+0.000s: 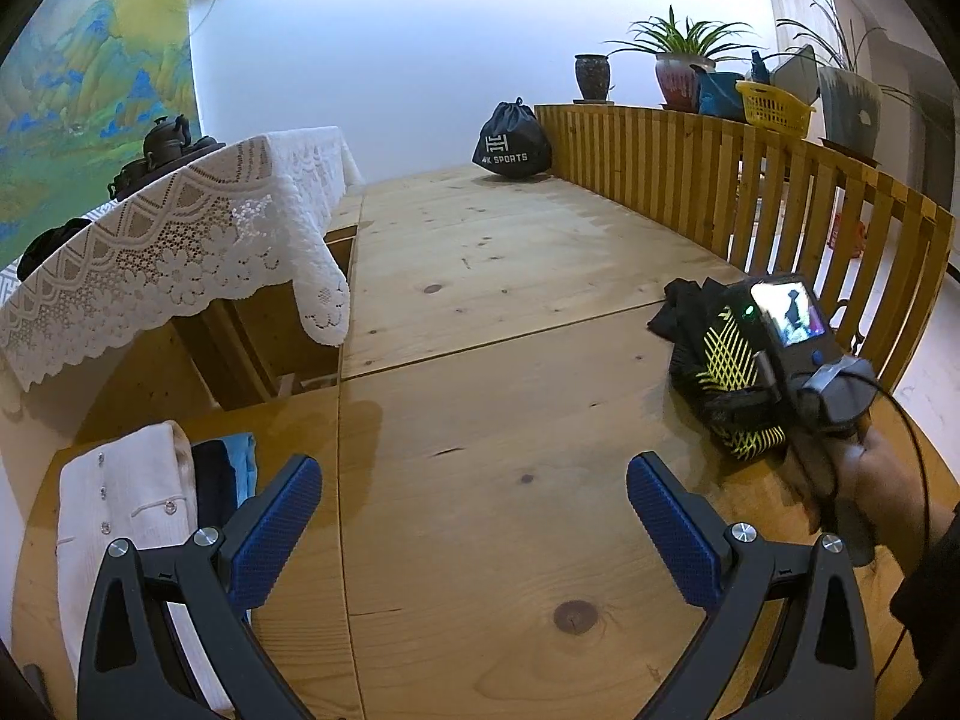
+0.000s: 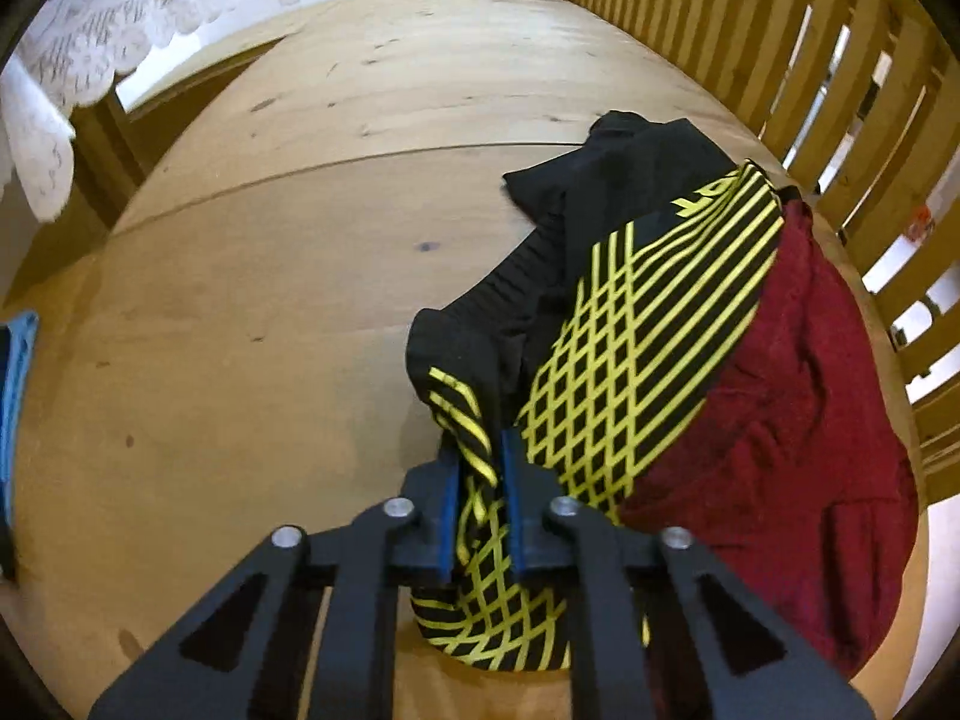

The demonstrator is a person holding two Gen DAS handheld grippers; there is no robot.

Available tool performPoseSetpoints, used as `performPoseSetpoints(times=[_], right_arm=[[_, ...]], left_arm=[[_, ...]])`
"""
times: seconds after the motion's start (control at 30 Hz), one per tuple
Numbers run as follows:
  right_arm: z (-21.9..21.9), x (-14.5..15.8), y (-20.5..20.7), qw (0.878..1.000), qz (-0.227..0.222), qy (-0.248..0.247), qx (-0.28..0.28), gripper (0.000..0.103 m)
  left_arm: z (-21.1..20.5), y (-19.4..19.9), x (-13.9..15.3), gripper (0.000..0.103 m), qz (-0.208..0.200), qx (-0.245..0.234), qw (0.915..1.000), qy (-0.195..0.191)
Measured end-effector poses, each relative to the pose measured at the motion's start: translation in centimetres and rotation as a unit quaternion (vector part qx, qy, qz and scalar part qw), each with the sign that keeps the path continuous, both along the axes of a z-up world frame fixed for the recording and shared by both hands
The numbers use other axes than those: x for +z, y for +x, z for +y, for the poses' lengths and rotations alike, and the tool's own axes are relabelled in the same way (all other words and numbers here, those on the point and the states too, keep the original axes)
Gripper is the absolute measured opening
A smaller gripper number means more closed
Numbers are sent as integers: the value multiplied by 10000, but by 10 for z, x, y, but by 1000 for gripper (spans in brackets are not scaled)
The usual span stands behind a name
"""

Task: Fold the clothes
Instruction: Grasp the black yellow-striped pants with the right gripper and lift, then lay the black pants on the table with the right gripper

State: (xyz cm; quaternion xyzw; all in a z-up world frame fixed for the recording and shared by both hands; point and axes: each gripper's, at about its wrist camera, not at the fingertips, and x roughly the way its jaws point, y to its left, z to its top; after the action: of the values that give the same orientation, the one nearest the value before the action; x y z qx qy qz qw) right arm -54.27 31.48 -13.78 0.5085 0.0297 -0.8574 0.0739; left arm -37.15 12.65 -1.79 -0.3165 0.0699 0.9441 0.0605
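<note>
**Gripper poses, both hands**

Left gripper (image 1: 474, 492): jaws spread wide, nothing between the blue pads, angled downward. Right gripper (image 2: 482, 468): pitched steeply down, jaws clamped on a fold of cloth; the person's hand (image 1: 864, 480) grasps its handle.

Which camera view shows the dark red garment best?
The right wrist view. There the dark red garment fills the right side, lying partly under the black and yellow garment, which the right gripper pinches. In the left wrist view the red one is not visible; the right gripper's body hides that spot.
</note>
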Motion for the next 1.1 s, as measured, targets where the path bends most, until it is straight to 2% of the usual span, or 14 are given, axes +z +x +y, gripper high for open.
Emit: performPoseSetpoints(times=[0.1, 0.27, 0.53, 0.77, 0.87, 0.97, 1.1], right_arm=[[9, 13, 2, 9999, 19, -155, 41, 9], [20, 54, 8, 9983, 217, -541, 2, 8], [36, 152, 27, 9906, 882, -1039, -90, 8], [30, 242, 60, 9810, 1445, -1279, 219, 8], [25, 287, 86, 9710, 1524, -1769, 504, 8], [11, 317, 132, 9637, 1637, -1905, 899, 8], [8, 315, 208, 9520, 1468, -2234, 1491, 8]], left_arm=[[0, -1, -1, 103, -38, -3, 10000, 8], [-1, -2, -2, 103, -69, -3, 10000, 46], [-4, 2, 4, 103, 16, 23, 10000, 77], [-25, 18, 19, 103, 95, 251, 9995, 166], [-43, 39, 32, 103, 182, 347, 9992, 55], [-68, 65, 44, 103, 288, 528, 9982, -57], [-113, 107, 54, 103, 292, 739, 9968, -107]])
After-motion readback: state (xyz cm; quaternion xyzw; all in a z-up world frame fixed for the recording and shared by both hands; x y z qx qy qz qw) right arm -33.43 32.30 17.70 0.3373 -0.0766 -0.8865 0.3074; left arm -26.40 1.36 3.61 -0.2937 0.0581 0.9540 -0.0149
